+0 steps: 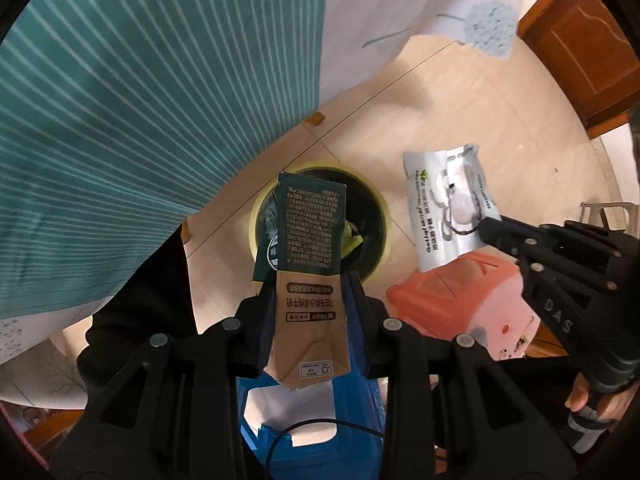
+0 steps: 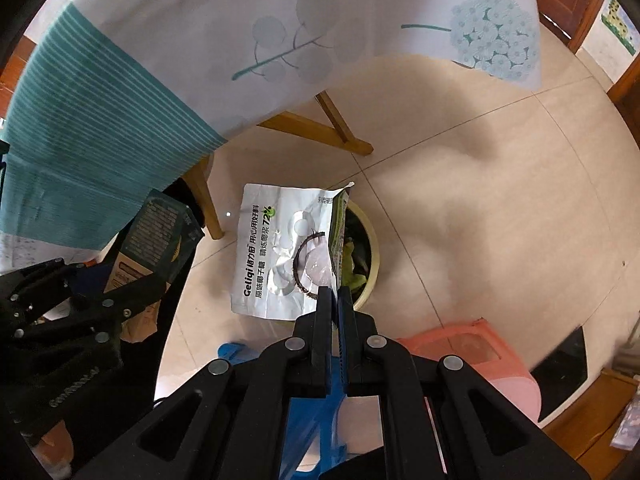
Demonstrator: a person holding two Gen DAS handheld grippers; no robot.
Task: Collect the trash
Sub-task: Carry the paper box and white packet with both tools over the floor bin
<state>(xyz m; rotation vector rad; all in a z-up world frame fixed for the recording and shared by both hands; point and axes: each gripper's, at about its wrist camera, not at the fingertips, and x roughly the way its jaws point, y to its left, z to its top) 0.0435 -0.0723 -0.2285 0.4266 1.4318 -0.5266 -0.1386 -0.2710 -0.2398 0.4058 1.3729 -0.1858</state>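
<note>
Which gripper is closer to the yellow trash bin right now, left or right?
Left, as far as these views show. The left gripper holds the milk carton directly above the trash bin; the right gripper holds the silver pouch off to the bin's side.

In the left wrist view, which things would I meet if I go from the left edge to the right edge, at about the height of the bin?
Striped teal cloth → milk carton in the left hand-held gripper → yellow bin → silver snack bag → right hand-held gripper pinching that bag.
</note>
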